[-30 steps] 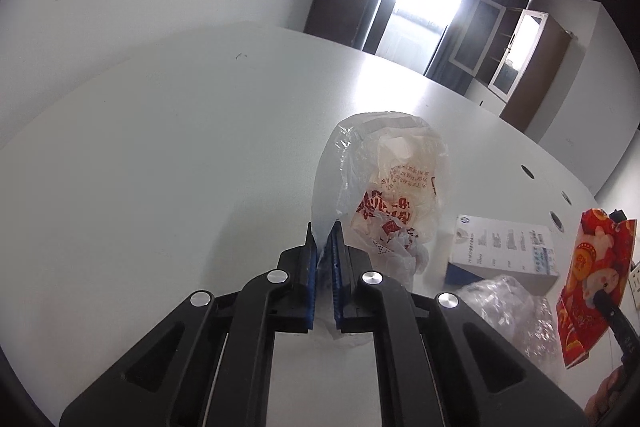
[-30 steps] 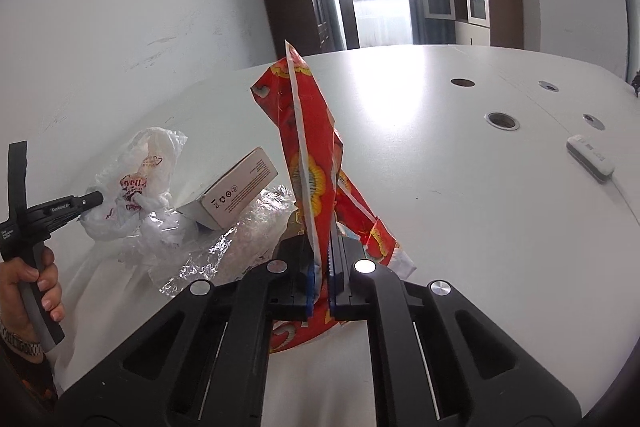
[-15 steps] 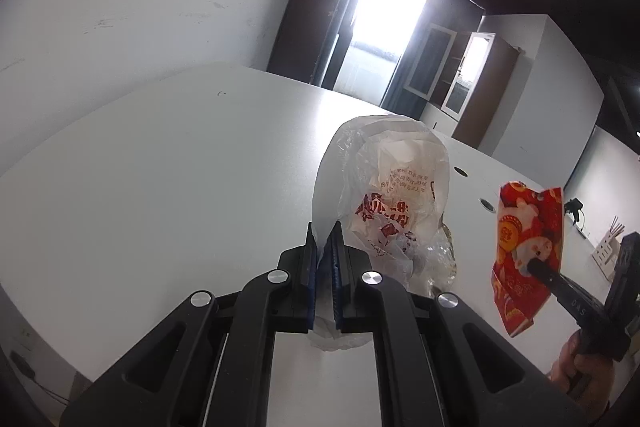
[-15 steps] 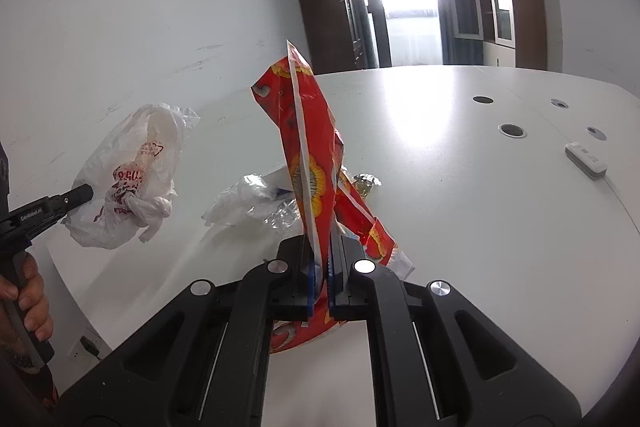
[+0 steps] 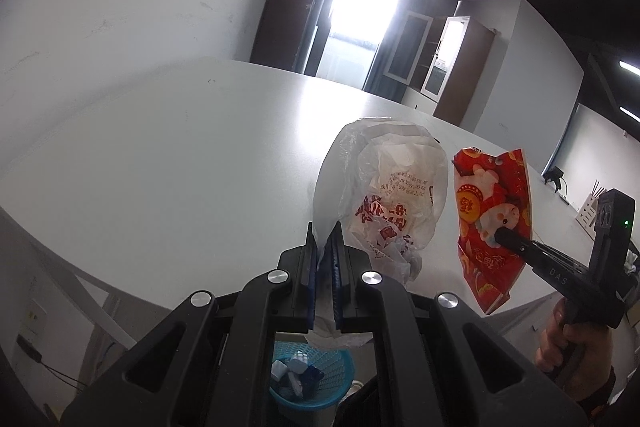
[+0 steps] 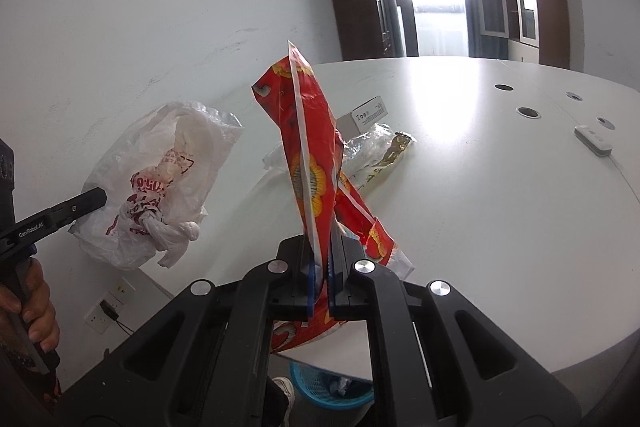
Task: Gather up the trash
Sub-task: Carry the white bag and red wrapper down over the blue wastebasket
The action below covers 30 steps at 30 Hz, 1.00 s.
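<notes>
Your left gripper (image 5: pixel 324 239) is clamped on the thin edge of the white plastic bag (image 5: pixel 384 195), its fingers nearly together with only the film between them, and the knotted bag hangs in the air off the near edge of the white table (image 5: pixel 168 163). Your right gripper (image 6: pixel 320 259) is pinched tight on the red snack wrapper (image 6: pixel 312 155), which stands up from the fingers and trails below them. A second ago both loads were over the tabletop, with the bag beside the small box (image 6: pixel 368 115) and the crumpled clear wrap (image 6: pixel 372 147); now both are drawn back toward you past the table's edge, and the box and wrap lie well behind on the table. The blue basket (image 5: pixel 312 379), not seen earlier, now shows on the floor below the left gripper, with a few pale scraps inside; the right view catches it too, low and near. Far right on the table, the small white device (image 6: pixel 594 139) lies where it did before.
</notes>
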Motion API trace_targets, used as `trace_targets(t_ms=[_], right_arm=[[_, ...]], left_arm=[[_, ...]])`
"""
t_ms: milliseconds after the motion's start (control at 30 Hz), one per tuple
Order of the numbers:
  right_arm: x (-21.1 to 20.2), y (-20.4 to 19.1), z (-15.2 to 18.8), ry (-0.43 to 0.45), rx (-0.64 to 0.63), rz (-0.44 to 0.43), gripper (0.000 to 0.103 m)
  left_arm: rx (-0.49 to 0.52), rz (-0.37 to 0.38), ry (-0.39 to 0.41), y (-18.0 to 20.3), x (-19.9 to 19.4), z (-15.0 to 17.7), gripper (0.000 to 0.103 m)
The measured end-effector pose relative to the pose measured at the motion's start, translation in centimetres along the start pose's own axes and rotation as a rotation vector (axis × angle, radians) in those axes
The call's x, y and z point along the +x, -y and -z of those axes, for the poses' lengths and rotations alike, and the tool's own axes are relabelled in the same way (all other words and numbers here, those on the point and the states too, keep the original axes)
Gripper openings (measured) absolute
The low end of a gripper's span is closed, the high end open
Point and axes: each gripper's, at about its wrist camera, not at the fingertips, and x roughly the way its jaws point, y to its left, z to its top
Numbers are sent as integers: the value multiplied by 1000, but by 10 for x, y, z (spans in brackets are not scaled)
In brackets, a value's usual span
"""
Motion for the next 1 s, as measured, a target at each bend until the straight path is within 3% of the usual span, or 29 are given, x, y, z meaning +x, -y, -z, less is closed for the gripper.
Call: trace_targets(t_ms=[233, 400, 633, 1000], right_arm=[[-31, -14, 19, -16, -30, -33, 3], [-50, -9, 30, -14, -33, -57, 3], [-73, -9, 65, -40, -35, -92, 3], [-75, -12, 117, -129, -45, -157, 4]], left_arm=[[25, 38, -18, 3, -19, 9, 5], [26, 114, -71, 2, -22, 16, 5], [42, 105, -152, 6, -15, 37, 5], [47, 103, -241, 16, 8, 68, 5]])
